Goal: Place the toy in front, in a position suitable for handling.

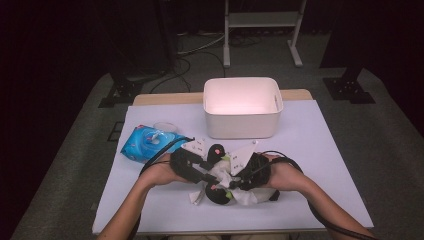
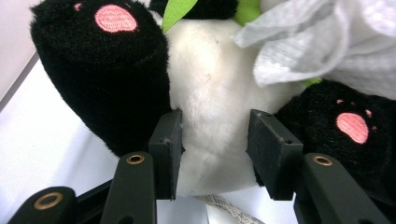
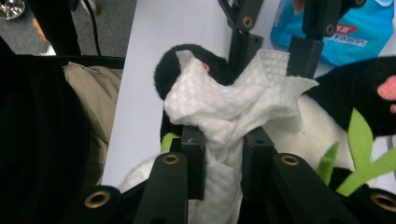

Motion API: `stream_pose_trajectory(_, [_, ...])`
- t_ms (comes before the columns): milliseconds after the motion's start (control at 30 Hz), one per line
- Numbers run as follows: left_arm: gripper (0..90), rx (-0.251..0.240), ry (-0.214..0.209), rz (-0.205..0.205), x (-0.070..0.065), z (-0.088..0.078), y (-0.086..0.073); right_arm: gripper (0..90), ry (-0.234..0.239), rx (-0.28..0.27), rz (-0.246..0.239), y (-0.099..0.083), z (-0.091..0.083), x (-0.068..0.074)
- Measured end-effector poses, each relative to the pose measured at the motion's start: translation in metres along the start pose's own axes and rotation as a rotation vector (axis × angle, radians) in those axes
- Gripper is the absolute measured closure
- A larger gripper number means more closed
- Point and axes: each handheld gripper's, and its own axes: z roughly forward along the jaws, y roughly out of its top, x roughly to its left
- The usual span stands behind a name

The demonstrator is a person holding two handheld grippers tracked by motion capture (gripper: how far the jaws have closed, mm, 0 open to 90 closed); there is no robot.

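- A blue wet-wipe pack (image 1: pixel 148 143) lies on the left side of the white bench (image 1: pixel 320 165), just beyond the person's left hand (image 1: pixel 159 174); the right gripper view catches it too (image 3: pixel 373 44), past the toy.
- The left gripper (image 1: pixel 192 167), held near the bench's front edge, has its fingers (image 2: pixel 169 156) clenched on the white belly of a black-and-white plush panda (image 2: pixel 210 102). In the left gripper view a black paw with a pink pad sits on either side of that grip.
- The panda (image 1: pixel 218 175) lies at the centre of the near edge, between the two grippers, with green felt leaves (image 3: pixel 359 154) against its body.
- A white wipe (image 3: pixel 233 105) is draped over the toy, covering part of one black paw. The right gripper (image 1: pixel 252 172) has its fingers (image 3: pixel 194 163) pinched tight on the wipe's bunched lower end.
- The right hand (image 1: pixel 285 176) holds that gripper just right of the panda.
- A white bin (image 1: pixel 242 106) stands at the far centre of the bench, well apart from the toy.
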Motion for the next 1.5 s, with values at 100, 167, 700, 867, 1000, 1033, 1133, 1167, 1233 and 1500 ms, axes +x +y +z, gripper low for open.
stream_pose_trajectory(100, [56.3, -0.007, -0.001, -0.004, 0.001, 0.001, -0.001, 74.4, 0.013, -0.005, -0.010, 0.004, 0.000, 0.002])
stream_pose_trajectory(167, [56.5, -0.004, -0.003, -0.008, 0.001, 0.002, 0.000, 74.4, 0.022, -0.012, -0.013, 0.007, 0.000, 0.003])
stream_pose_trajectory(700, [56.8, 0.011, 0.011, 0.018, -0.003, 0.003, 0.000, 74.4, -0.049, 0.035, 0.008, 0.007, -0.003, -0.019])
stream_pose_trajectory(867, [56.9, 0.010, 0.014, 0.012, -0.004, 0.003, 0.000, 74.4, -0.068, 0.043, 0.029, 0.005, -0.008, -0.035])
stream_pose_trajectory(1000, [56.8, 0.008, 0.016, 0.007, -0.004, 0.003, 0.000, 74.4, -0.069, 0.050, 0.049, 0.003, -0.009, -0.042])
stream_pose_trajectory(1033, [56.8, 0.009, 0.015, 0.009, -0.004, 0.004, 0.000, 74.4, -0.069, 0.050, 0.049, 0.003, -0.009, -0.042])
stream_pose_trajectory(1133, [56.2, 0.010, 0.006, 0.009, -0.004, 0.003, 0.000, 74.5, -0.046, 0.057, 0.050, 0.000, -0.006, -0.041])
stream_pose_trajectory(1167, [55.6, 0.010, 0.004, 0.007, -0.004, 0.003, 0.001, 74.5, -0.035, 0.059, 0.055, 0.000, -0.004, -0.040])
stream_pose_trajectory(1233, [54.5, 0.011, -0.001, 0.010, -0.005, 0.002, 0.001, 74.6, -0.025, 0.062, 0.062, -0.001, -0.002, -0.038])
stream_pose_trajectory(1500, [46.4, -0.007, -0.018, -0.006, -0.006, -0.010, 0.003, 75.4, 0.001, 0.041, 0.072, -0.008, 0.000, -0.028])
